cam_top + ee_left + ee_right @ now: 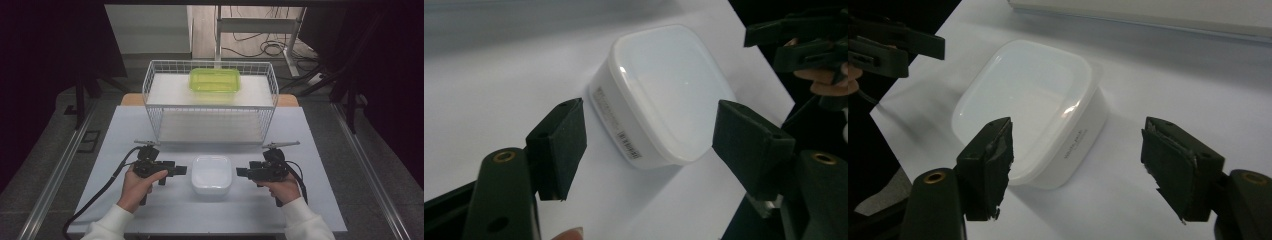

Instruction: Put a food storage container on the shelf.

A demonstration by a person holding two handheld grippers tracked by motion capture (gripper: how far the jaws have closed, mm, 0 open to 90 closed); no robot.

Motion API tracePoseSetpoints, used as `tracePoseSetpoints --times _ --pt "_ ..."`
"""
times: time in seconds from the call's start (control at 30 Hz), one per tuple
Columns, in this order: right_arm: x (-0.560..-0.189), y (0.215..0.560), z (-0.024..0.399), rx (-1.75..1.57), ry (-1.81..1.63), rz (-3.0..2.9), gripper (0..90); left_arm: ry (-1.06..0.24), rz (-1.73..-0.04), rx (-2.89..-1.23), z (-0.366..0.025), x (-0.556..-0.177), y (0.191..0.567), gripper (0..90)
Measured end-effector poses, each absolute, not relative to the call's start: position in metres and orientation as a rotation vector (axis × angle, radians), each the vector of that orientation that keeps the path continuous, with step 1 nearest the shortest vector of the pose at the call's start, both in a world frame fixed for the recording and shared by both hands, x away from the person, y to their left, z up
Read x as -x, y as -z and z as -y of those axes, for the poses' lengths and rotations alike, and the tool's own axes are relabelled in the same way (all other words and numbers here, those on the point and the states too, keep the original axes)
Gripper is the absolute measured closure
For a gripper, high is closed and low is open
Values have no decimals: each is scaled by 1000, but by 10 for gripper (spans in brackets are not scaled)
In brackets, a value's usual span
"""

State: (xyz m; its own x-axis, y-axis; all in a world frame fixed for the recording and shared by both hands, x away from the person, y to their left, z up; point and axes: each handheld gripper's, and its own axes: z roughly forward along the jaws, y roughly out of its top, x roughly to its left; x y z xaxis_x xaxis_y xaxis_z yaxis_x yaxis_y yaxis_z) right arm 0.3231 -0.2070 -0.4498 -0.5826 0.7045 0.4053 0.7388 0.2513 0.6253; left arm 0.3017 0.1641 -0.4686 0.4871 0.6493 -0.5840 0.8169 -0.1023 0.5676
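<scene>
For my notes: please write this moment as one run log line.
left tool: open, beside white box | right tool: open, opposite side | box: on table, untouched

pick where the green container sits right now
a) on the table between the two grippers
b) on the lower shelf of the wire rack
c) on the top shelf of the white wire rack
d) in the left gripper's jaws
c: in the high view the green container rests on the top shelf of the wire rack, at the far side of the table, while the white container lies between the grippers.
</scene>
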Motion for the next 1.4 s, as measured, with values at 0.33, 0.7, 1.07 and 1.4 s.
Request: tracePoseSetpoints --times 0.33,0.7,1.07,1.4 --pt "-328 459 193 1414 1242 2388 354 295 -1252 -1779 -159 -305 477 319" --pt "-336 472 185 1421 1207 2287 413 380 -1289 -1761 -150 -313 494 378" --pt "-341 482 186 1458 1161 2197 492 433 -1306 -1730 -147 -319 503 487" --pt "-343 485 185 1478 1141 2121 575 477 -1299 -1711 -146 -319 506 593"
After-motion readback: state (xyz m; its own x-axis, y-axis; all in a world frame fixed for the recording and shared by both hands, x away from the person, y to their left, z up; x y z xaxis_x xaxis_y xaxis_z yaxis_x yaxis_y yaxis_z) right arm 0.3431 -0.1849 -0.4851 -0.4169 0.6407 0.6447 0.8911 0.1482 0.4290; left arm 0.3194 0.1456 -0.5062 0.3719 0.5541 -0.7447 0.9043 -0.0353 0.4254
